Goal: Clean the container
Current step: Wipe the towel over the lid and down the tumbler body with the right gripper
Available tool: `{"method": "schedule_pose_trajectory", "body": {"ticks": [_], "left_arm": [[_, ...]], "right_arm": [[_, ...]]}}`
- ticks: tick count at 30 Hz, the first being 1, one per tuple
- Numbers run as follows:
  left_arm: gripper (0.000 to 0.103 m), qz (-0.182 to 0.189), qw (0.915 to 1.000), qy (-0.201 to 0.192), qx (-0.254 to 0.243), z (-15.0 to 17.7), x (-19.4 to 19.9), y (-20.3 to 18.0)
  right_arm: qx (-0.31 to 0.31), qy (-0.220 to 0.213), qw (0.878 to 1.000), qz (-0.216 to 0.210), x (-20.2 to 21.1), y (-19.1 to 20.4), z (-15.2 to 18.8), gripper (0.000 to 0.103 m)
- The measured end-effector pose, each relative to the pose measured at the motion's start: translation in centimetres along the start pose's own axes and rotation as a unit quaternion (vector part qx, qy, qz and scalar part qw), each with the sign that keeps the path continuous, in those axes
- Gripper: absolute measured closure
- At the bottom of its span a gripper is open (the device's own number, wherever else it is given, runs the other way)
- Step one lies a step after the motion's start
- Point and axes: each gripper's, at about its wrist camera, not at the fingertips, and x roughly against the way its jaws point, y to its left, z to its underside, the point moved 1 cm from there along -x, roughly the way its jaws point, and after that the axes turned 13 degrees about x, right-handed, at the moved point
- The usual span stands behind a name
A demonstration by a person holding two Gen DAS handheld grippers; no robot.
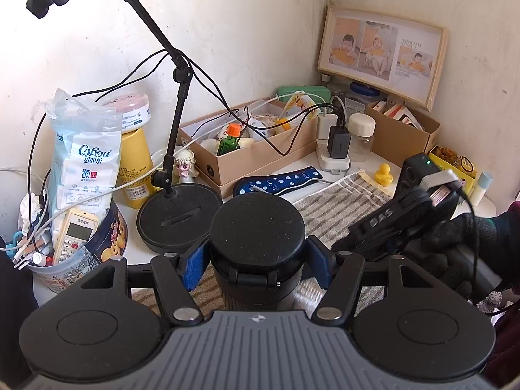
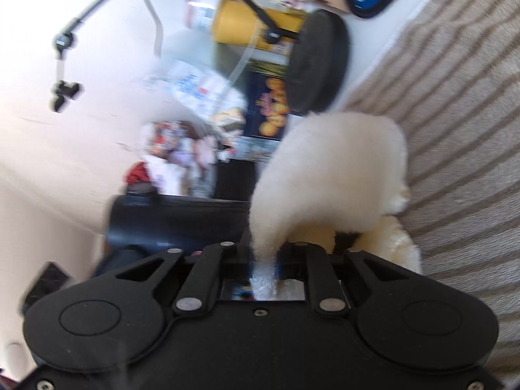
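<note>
The left jaws (image 1: 258,260) are clenched on the container (image 1: 257,227), a dark round cup with a flat black lid. Their blue pads (image 1: 195,266) press its sides just under the lid's rim. The cup stands upright on a striped towel (image 1: 341,201) spread over the tabletop (image 1: 302,165), with the round base of a black stand (image 1: 178,217) just beside it on the left.

The right jaws (image 2: 263,266) are pinched tight on a fluffy white cloth (image 2: 331,169), which bulges out ahead of them over the towel. In the left view the right tool (image 1: 399,217) sits near the cup's right side, held by a dark gloved hand (image 1: 461,237). The right view is blurred, and whether the cloth touches the cup I cannot tell.

The step in hand looks like wiping the outside of the cup. To do it well, the left grip should hold firm and level so the cup does not twist or tip under the rubbing. The cloth should go on with its thick part flat against the wall or lid, in short strokes, clear of the blue pads and the lid's hinge clasp (image 1: 256,276). The stand's loose cables (image 1: 208,78) are close enough to snag.
</note>
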Motion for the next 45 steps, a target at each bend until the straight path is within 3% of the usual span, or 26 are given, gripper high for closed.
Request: {"method": "schedule_pose_trajectory", "body": {"ticks": [9,21,25,31,45], "left_arm": [[0.040,0.001,1.0000,0.000,0.003,0.0,-0.1,0.5],[0.040,0.001,1.0000,0.001,0.000,-0.2,0.1,0.2],[0.040,0.003,1.0000,0.002,-0.001,-0.3,0.1,0.5],[0.040,0.003,1.0000,0.002,-0.002,-0.3,0.2,0.3],[0.040,0.003,1.0000,0.003,-0.009,-0.1,0.3,0.2]], "right_arm": [[0.009,-0.040,0.995,-0.089,1.4,4.0,-0.9,0.092],[0.050,-0.056,0.989,-0.127,1.7,8.3,-2.8,0.092],[0.066,-0.054,0.990,-0.109,1.3,8.7,-3.2,0.092],[0.030,-0.069,0.994,-0.085,1.6,6.5,-2.7,0.092],[-0.001,-0.034,0.999,-0.009,0.4,2.6,-0.9,0.092]]}}
